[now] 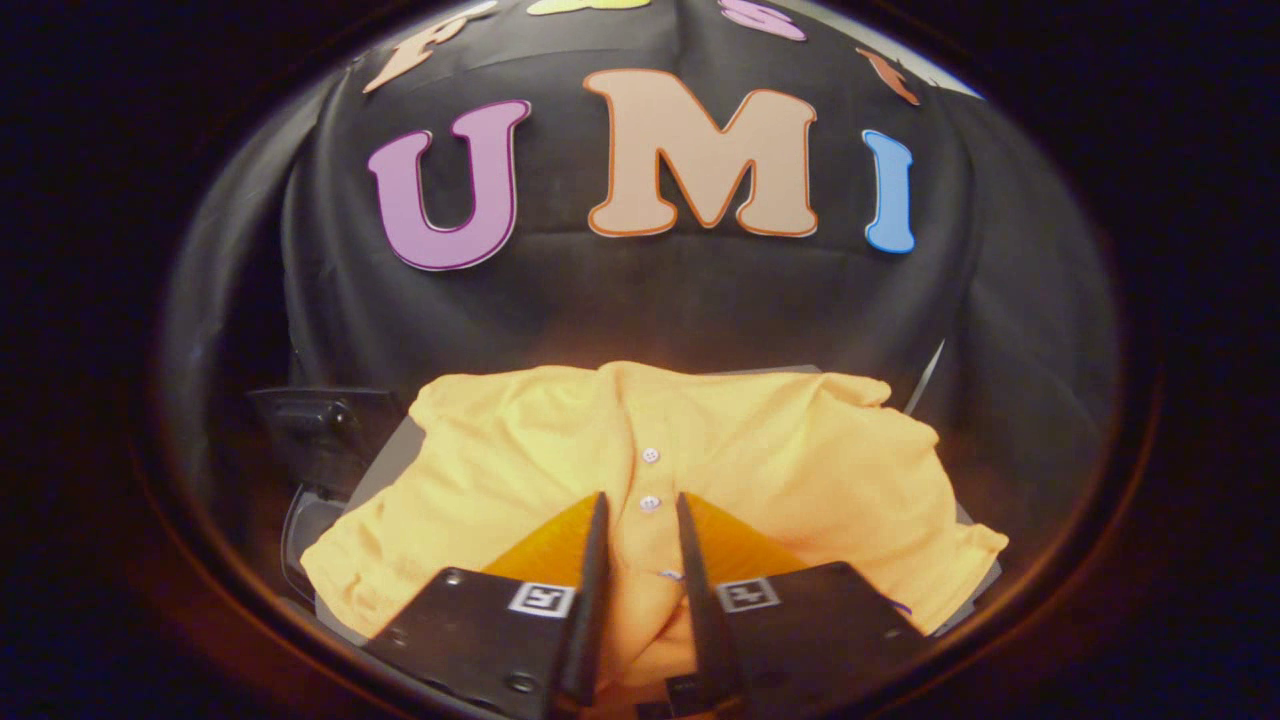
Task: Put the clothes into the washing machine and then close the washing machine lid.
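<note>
One shirt (pixel 740 450), with two buttons (pixel 650 456) showing on its placket at 12 o'clock from the tongs (pixel 640 505). One pair of tongs, its two fingers (pixel 597 560) closed on a fold of shirt.

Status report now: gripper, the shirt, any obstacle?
Gripper nearly shut, fingers pinching a fold of the yellow shirt at its button strip. Shirt lies spread out. Nothing in the way.

Recording booth: black cloth wall (pixel 640 300) behind.
</note>
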A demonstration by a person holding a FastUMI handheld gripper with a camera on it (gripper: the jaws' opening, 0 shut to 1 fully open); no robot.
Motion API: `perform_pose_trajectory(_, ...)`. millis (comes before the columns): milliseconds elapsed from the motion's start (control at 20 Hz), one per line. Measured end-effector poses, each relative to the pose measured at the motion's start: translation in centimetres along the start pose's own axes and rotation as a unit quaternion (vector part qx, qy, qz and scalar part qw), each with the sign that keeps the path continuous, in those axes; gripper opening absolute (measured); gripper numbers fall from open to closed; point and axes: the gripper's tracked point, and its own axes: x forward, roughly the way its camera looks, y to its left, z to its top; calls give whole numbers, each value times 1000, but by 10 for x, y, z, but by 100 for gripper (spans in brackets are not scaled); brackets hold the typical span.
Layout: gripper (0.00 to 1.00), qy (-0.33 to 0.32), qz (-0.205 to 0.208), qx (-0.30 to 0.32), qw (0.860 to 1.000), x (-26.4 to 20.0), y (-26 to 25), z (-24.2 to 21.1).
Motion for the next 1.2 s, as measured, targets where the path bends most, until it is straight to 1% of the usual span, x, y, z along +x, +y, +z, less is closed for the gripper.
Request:
perform_pose_trajectory(50,26,-10,-1,9,1000,-1,0,1)
perform_pose_trajectory(150,10,-26,9,28,999,-2,2,4)
perform_pose_trajectory(250,3,-30,38,72,996,-6,6,1)
perform_pose_trajectory(350,3,-38,57,110,992,-11,9,3)
perform_pose_trajectory(400,2,-37,63,111,991,-12,10,3)
perform_pose_trajectory(550,2,-51,69,64,994,-19,10,15)
perform_pose_trajectory(800,1,-83,81,28,993,-57,28,55)
perform_pose_trajectory(900,1,-98,90,18,991,-82,38,79)
perform_pose_trajectory(950,1,-104,93,15,990,-94,48,81)
perform_pose_trajectory(1100,1,-118,103,11,988,-111,71,95)
perform_pose_trajectory(1200,1,-121,116,13,986,-120,91,102)
